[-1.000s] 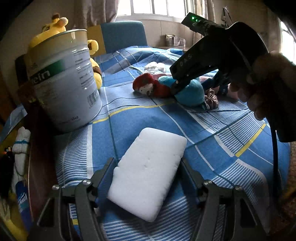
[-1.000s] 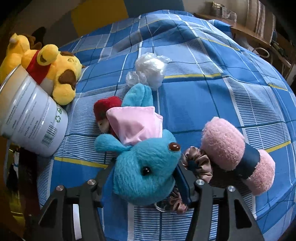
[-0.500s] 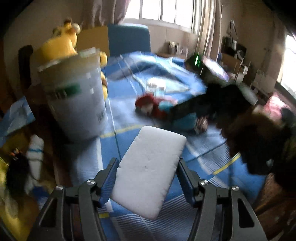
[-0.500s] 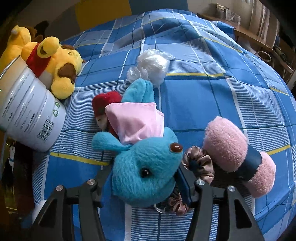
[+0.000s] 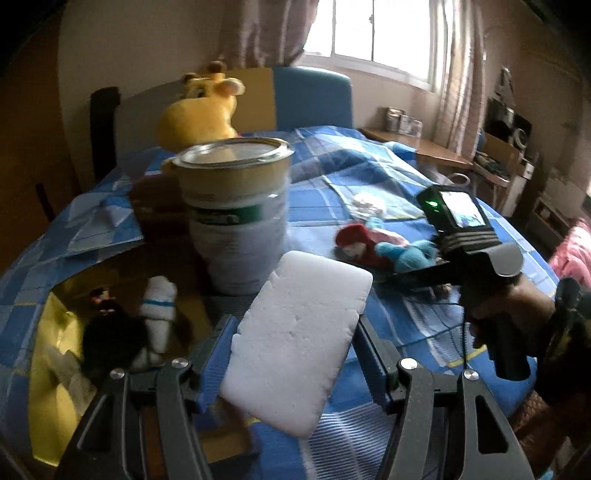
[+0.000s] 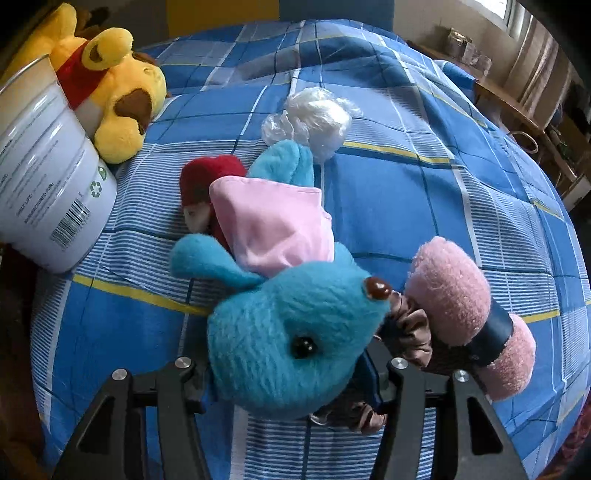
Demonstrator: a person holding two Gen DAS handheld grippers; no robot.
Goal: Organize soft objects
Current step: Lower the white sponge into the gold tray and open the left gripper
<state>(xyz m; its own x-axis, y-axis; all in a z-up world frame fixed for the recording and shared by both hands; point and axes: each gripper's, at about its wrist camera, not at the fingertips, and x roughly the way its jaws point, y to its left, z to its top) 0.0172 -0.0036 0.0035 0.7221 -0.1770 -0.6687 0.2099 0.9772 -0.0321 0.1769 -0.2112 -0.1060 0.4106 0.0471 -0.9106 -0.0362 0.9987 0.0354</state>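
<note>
Indoors, blue plaid bedspread (image 6: 424, 206); left claw (image 5: 295, 343) clamps white sponge (image 5: 295, 339), right claw (image 6: 291, 365) grips blue plush (image 6: 288, 332).

A bedroom in soft daylight. A wide window (image 5: 373, 33) at the back glows bright, framed by pale patterned curtains (image 5: 266, 33) on the left and right. The wall (image 5: 140, 51) is plain beige. A bed fills the middle, covered by a blue plaid bedspread (image 6: 424, 206) with white and yellow stripes. Behind it stands a headboard (image 5: 310, 98) in blue and yellow panels. To the right, a wooden desk (image 5: 428, 149) runs along the wall under the window, crowded with small, blurred items. A dark chair back (image 5: 105, 125) stands at the left.
</note>
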